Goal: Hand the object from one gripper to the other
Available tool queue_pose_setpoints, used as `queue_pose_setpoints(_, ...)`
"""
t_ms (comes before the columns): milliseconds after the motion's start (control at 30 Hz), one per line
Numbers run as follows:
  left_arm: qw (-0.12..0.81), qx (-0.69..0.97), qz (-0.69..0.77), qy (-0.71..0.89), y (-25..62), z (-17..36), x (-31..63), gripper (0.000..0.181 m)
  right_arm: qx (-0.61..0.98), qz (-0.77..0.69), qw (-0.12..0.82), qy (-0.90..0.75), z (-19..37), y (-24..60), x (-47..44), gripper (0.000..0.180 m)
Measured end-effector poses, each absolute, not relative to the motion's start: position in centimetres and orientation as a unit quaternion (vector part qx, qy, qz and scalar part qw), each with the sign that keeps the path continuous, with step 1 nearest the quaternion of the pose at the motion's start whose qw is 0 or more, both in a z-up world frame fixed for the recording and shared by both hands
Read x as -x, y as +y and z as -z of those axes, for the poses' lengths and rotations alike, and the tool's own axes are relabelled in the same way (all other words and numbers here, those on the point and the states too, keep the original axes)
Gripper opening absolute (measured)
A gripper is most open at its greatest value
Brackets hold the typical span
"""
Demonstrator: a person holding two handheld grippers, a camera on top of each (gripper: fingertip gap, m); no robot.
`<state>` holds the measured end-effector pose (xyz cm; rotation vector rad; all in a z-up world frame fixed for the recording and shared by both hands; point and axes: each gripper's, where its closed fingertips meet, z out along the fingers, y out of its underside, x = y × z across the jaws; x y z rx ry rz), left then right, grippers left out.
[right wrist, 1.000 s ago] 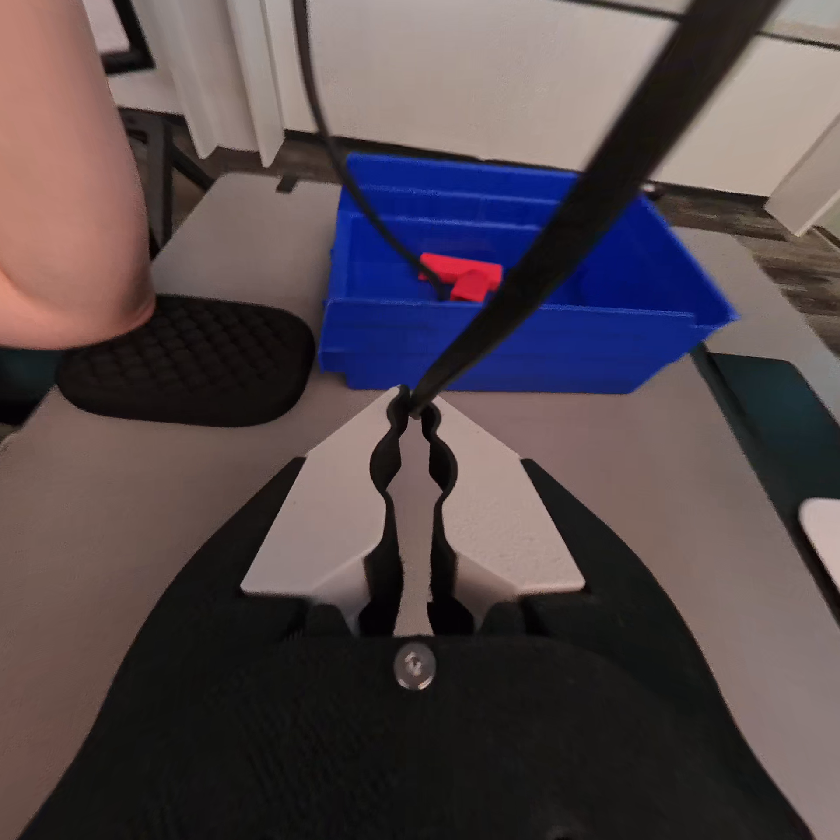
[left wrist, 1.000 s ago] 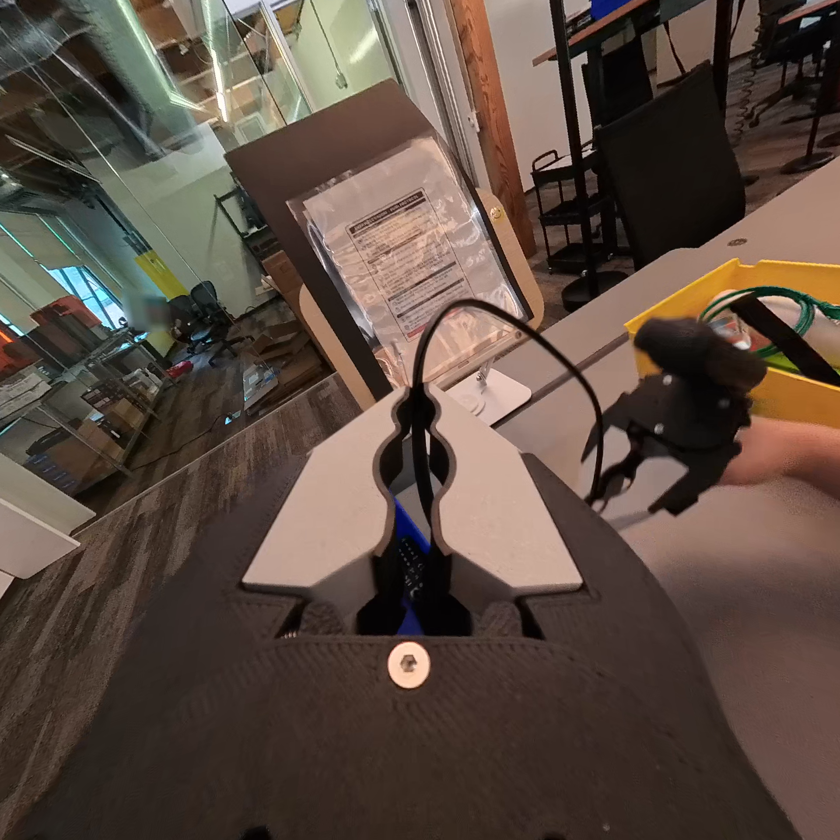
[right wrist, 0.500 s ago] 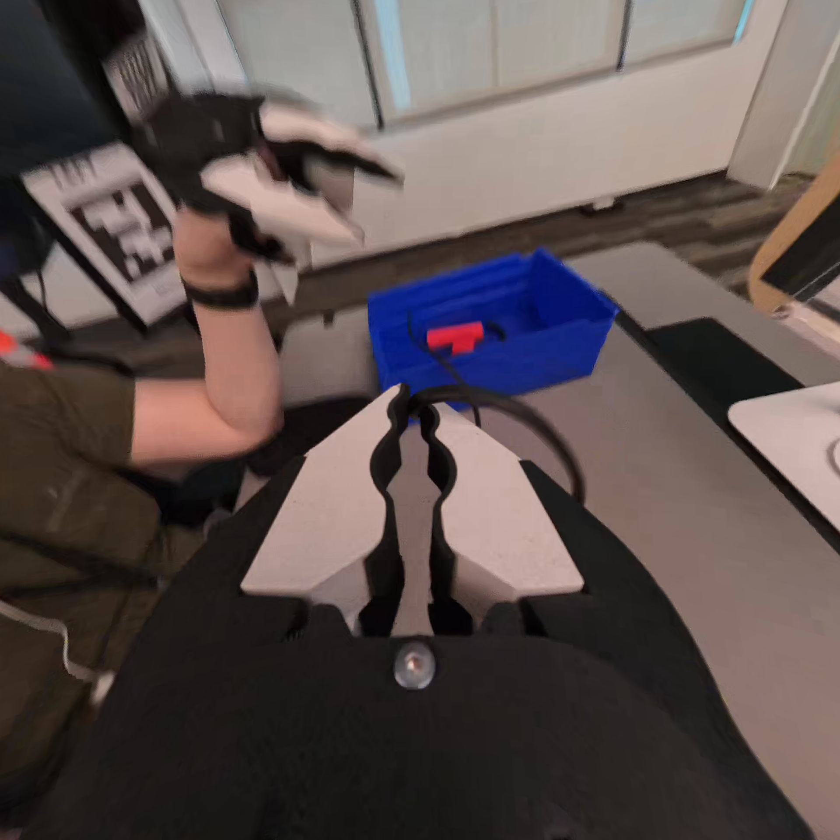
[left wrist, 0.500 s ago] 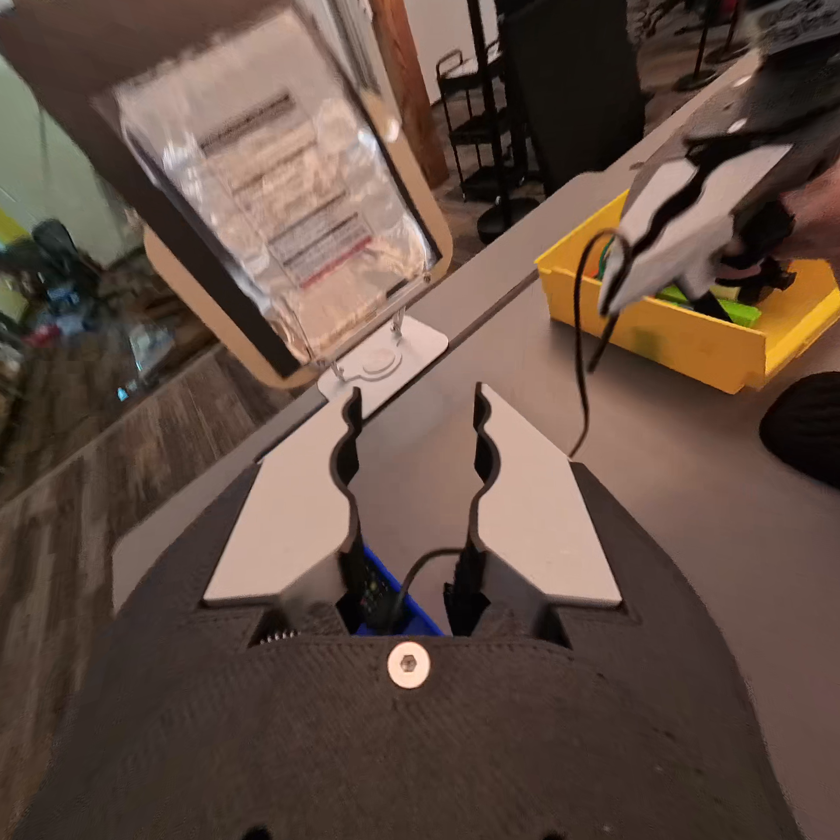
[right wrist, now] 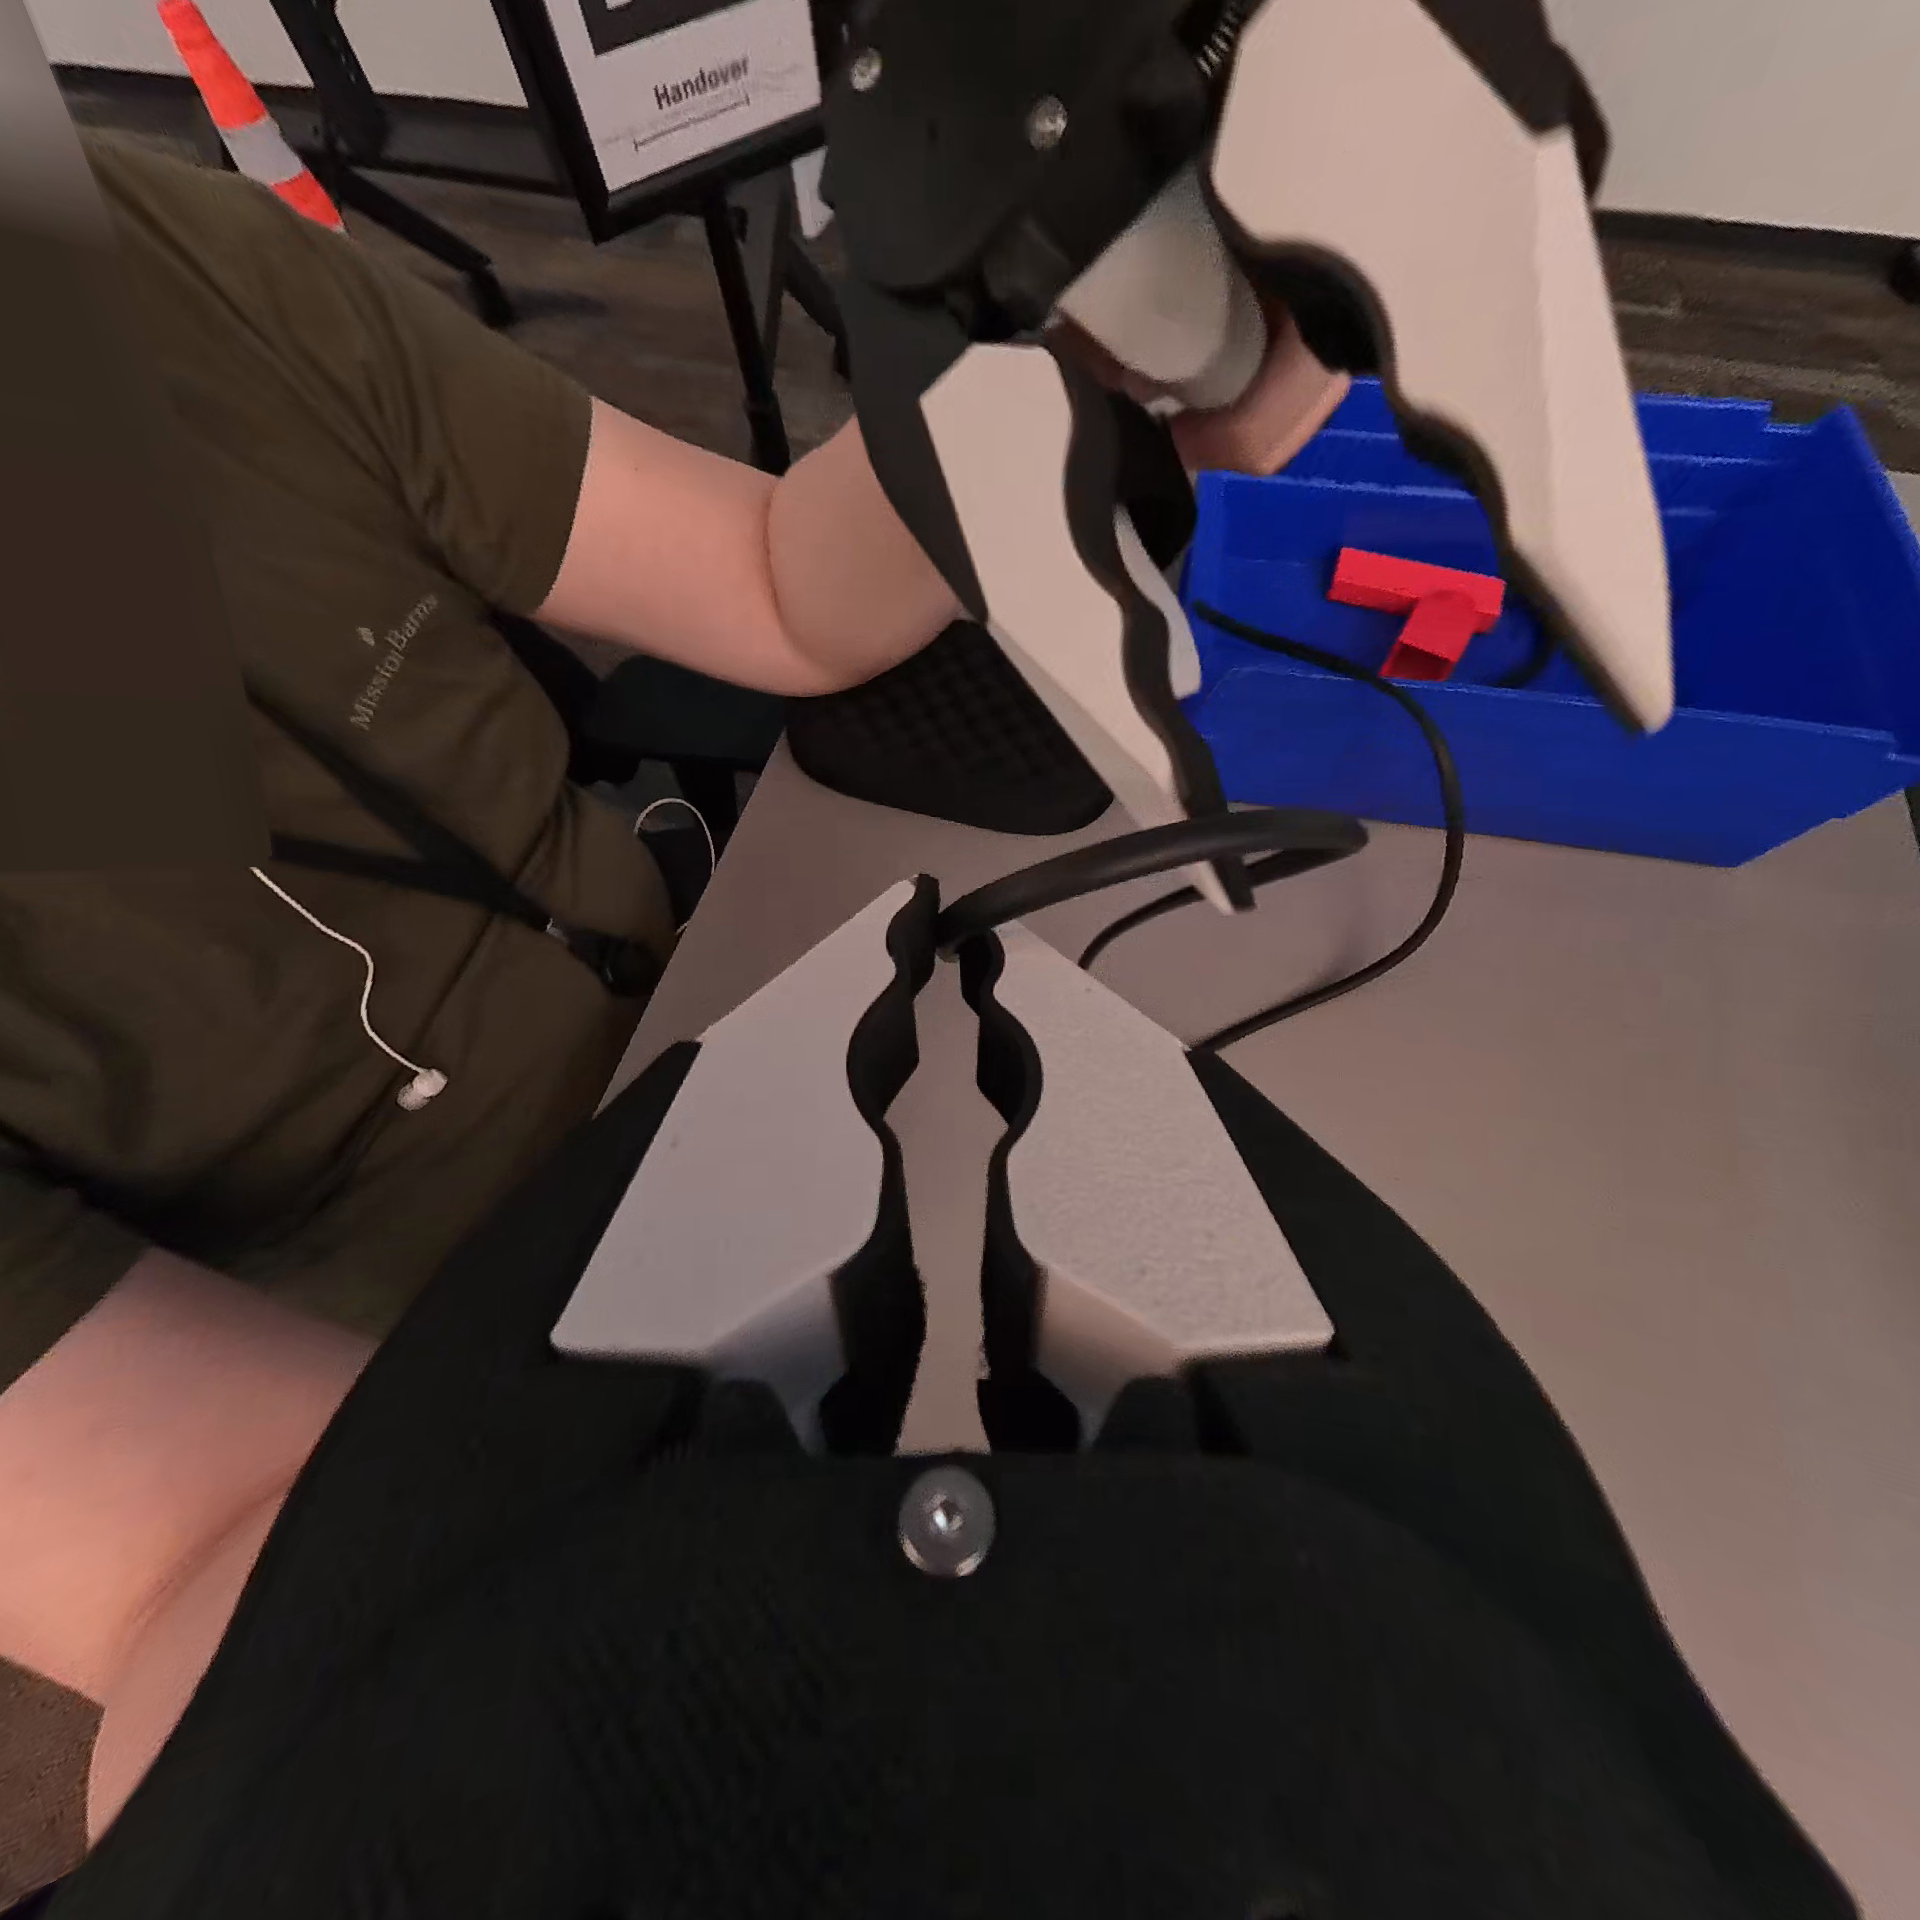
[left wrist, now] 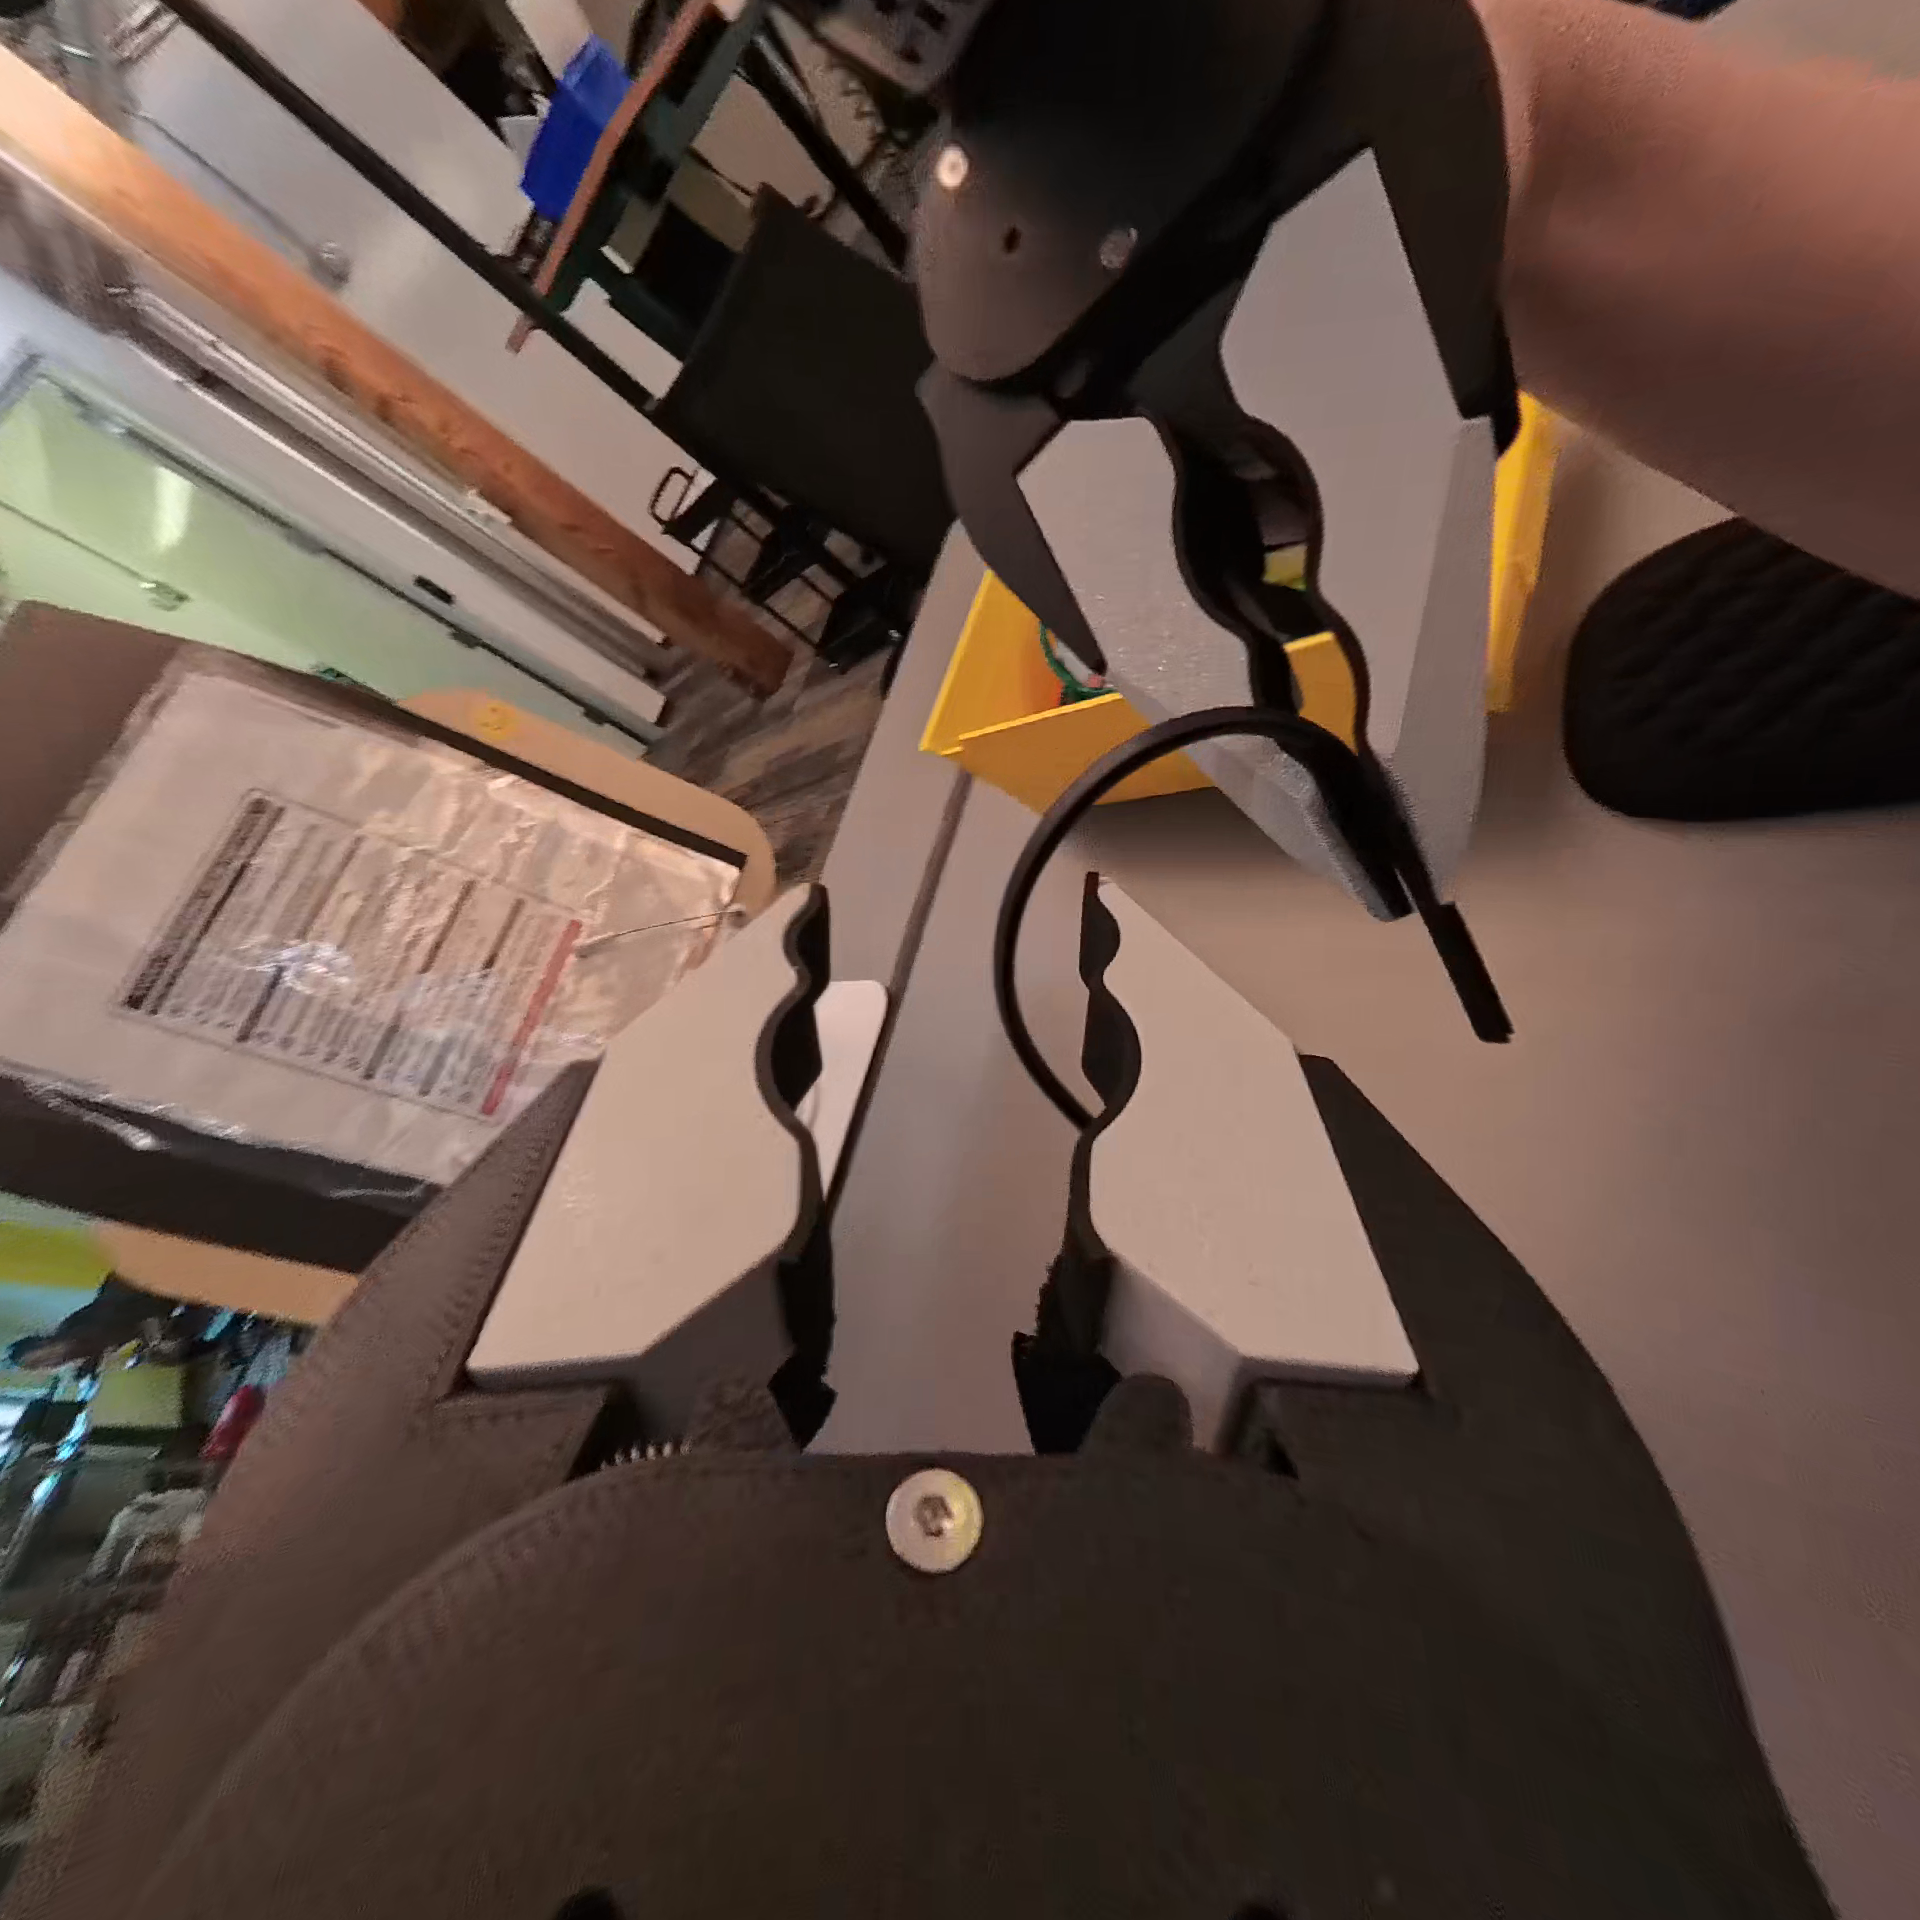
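My right gripper (right wrist: pixel 940 914) has its grey fingers clenched on a thin black cable (right wrist: pixel 1143 847), pinching it right at the fingertips. From that pinch the cable arcs out over the grey tabletop (right wrist: pixel 1558 1143) toward the left gripper (right wrist: pixel 1434 810), then curves back along the table and up into the blue plastic bin (right wrist: pixel 1558 769), where a red T-shaped block (right wrist: pixel 1413 613) lies. In the left wrist view the same cable (left wrist: pixel 1013 935) makes a dark loop from the right gripper's (left wrist: pixel 1397 894) closed tips down to the inner edge of one finger of my left gripper (left wrist: pixel 951 904), and a short free end sticks out past the right gripper's tips.

My left gripper is released, its two fingers spread wide apart with bare table showing between them. The cable loop touches or passes just behind one fingertip; I cannot tell which. Nothing is grasped on that side.

The two grippers sit close together, tips almost facing. A yellow plastic bin (left wrist: pixel 1060 727) stands on the table behind the right gripper, and a black ribbed pad (left wrist: pixel 1745 675) lies beside it. A second black dimpled pad (right wrist: pixel 935 738) rests under the person's forearm (right wrist: pixel 727 582) near the blue bin.
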<state>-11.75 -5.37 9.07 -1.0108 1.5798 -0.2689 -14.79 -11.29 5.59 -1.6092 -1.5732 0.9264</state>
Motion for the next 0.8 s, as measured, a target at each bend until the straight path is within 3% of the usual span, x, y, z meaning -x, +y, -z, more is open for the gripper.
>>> queue_pose_setpoints(133,0.547,0.433,0.127,0.705,-5.7,-7.1,11.4,0.025,0.619,-0.344,0.351,-0.613,-5.7,-11.6,15.0,0.003)
queue_pose_setpoints(333,0.548,0.442,0.133,0.698,-5.5,-7.7,12.0,0.027,0.629,-0.338,0.362,-0.599,-5.7,-10.8,14.4,0.002)
queue_pose_setpoints(433,0.549,0.443,0.133,0.697,-5.4,-7.8,12.3,0.008,0.628,-0.344,0.362,-0.597,-5.8,-10.8,14.3,0.002)
queue_pose_setpoints(600,0.550,0.449,0.124,0.694,-4.7,-7.3,11.9,0.032,0.617,-0.343,0.362,-0.609,-5.8,-11.4,14.4,0.002)
queue_pose_setpoints(633,0.549,0.448,0.127,0.694,-4.8,-7.2,11.8,0.028,0.617,-0.343,0.360,-0.610,-5.7,-11.5,14.5,0.003)
queue_pose_setpoints(667,0.551,0.445,0.125,0.695,-4.8,-7.2,11.7,0.007,0.618,-0.341,0.359,-0.611,-5.7,-11.4,14.5,0.002)
queue_pose_setpoints(700,0.555,0.443,0.121,0.694,-4.7,-7.3,11.7,0.001,0.618,-0.340,0.359,-0.611,-5.6,-11.4,14.4,0.003)
queue_pose_setpoints(800,0.562,0.455,0.111,0.682,-4.1,-7.9,12.0,0.001,0.621,-0.338,0.360,-0.609,-5.4,-11.1,14.3,0.003)
